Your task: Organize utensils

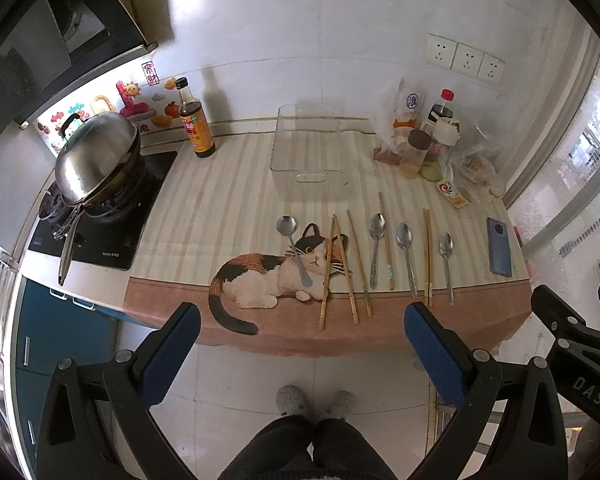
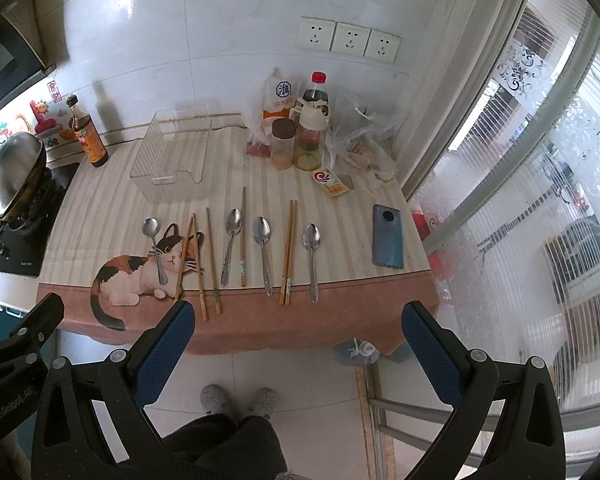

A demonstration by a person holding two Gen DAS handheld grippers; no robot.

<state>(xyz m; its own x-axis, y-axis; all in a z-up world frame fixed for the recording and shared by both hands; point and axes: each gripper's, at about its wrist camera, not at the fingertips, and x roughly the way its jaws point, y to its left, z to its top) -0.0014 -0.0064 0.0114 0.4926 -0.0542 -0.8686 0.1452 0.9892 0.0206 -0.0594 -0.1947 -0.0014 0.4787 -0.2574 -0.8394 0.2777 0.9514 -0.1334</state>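
Spoons [image 1: 406, 258] and chopsticks [image 1: 427, 258] lie in a row before the clear bin [image 1: 310, 151].

Utensils are lying in a row on the counter below an empty clear bin.

The left gripper [image 1: 302, 322] is hovering off the counter's front edge with its blue pads spread wide and nothing between them. Four spoons [image 1: 295, 249] [image 1: 376, 248] [image 1: 406, 256] [image 1: 446, 264] are lying among loose chopsticks [image 1: 342, 270] [image 1: 427, 258] on a striped mat [image 1: 228, 200] with a cat print [image 1: 268, 276]. The bin [image 1: 310, 152] is sitting behind them, near the wall. A sauce bottle [image 1: 195, 120] is standing to its left, beside a lidded wok [image 1: 96, 156] on the stove. A phone [image 1: 499, 246] is lying at the mat's right end. Part of the right gripper [image 1: 572, 336] is showing at the right edge.
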